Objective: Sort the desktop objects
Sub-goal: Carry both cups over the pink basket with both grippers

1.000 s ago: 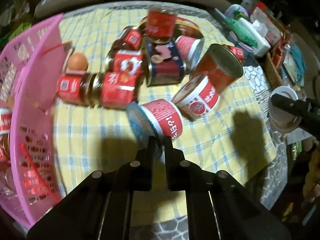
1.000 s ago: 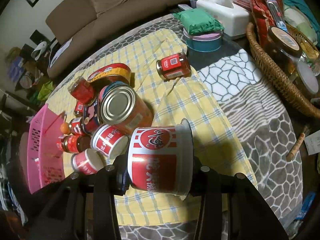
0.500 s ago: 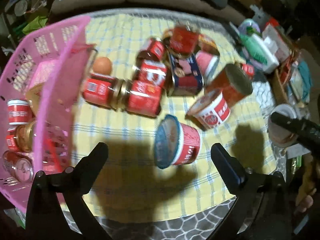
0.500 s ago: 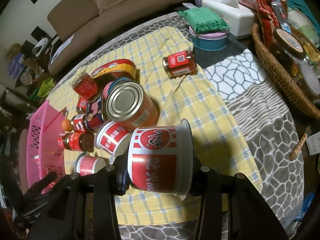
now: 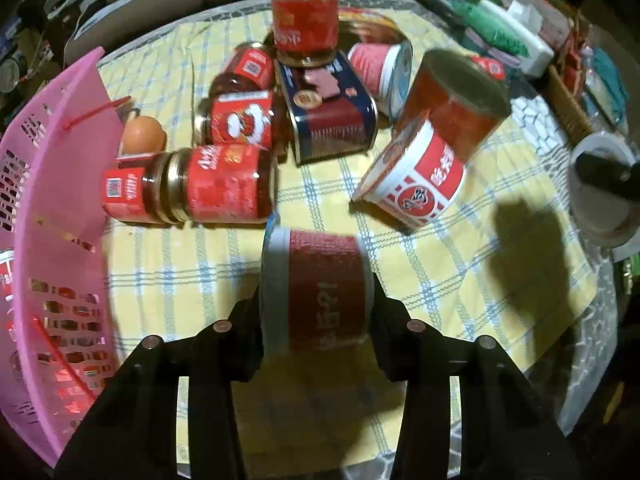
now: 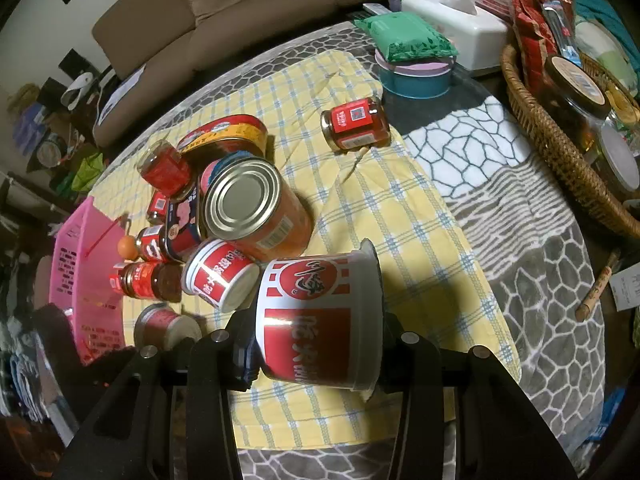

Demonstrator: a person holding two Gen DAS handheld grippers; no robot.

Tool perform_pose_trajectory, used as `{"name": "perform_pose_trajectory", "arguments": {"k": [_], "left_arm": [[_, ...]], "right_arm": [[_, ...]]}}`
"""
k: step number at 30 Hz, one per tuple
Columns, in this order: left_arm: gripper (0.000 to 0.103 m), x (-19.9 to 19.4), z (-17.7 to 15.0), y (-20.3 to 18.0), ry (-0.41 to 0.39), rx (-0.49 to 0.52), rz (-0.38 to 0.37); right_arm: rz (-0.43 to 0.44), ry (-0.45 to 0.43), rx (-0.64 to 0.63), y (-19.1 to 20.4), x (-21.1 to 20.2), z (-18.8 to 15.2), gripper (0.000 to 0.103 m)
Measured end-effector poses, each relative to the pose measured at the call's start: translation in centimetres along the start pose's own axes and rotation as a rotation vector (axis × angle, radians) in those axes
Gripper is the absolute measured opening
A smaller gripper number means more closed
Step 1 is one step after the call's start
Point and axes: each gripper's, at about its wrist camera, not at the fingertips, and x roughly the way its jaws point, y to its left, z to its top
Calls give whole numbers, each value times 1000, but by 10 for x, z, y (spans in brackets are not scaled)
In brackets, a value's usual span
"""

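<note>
My left gripper (image 5: 316, 320) is shut on a red cup with a grey-blue lid (image 5: 320, 292), lying on its side over the yellow checked cloth (image 5: 168, 272). My right gripper (image 6: 316, 344) is shut on a red and white noodle cup (image 6: 320, 316), held on its side above the cloth (image 6: 400, 240). A pile of red jars (image 5: 224, 188), a blue tin (image 5: 332, 116), a large can (image 5: 456, 108) and another noodle cup (image 5: 416, 184) lies ahead of the left gripper. The pink basket (image 5: 52, 216) stands at the left with some items inside.
An orange egg (image 5: 142, 134) lies by the basket. One red jar (image 6: 356, 124) lies apart near a blue round tin (image 6: 416, 76). A wicker basket (image 6: 560, 152) of goods, a tissue box (image 6: 452, 24) and a green pack (image 6: 408, 38) stand at the far right. A sofa is behind.
My left gripper opened wide, then moved forward and closed on the red cup with the grey-blue lid. My right gripper kept holding the noodle cup almost still.
</note>
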Motion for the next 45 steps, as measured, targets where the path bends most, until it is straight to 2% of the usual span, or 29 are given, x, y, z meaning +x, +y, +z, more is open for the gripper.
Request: {"name": "perform_pose_trajectory", "arguments": {"k": [4,11,17,21,30,37,39,41,42,45], "left_arm": [[40,-23,2,18,-12,-69,-33],[40,-60,7,42,-69,-130,-71],[40,-97,4,77,-165,-209,-49],[40,-118,-4,110,-217,-269,10],[40,-153,-37,205,-306,-501,54],[40,-150,-65,260,-270,-590,148],[40,-138,-68,270,-208,-581,184],[40,-110,-70,274,-75,-530,213],[42,-98,-73,276,-42,-518,208],[42,-94,-72,273,-51,-479,208]], "right_arm": [[5,-1,-10,5,-1,-1,43],[28,13,-28,17,0,-5,43],[48,20,-57,36,0,-9,43],[64,38,-86,52,4,-13,43],[117,47,-142,98,6,-23,43],[152,69,-203,144,13,-35,43],[161,76,-221,156,16,-38,43],[167,82,-233,166,19,-40,43],[167,85,-236,170,21,-41,43],[170,87,-242,178,24,-42,43]]}}
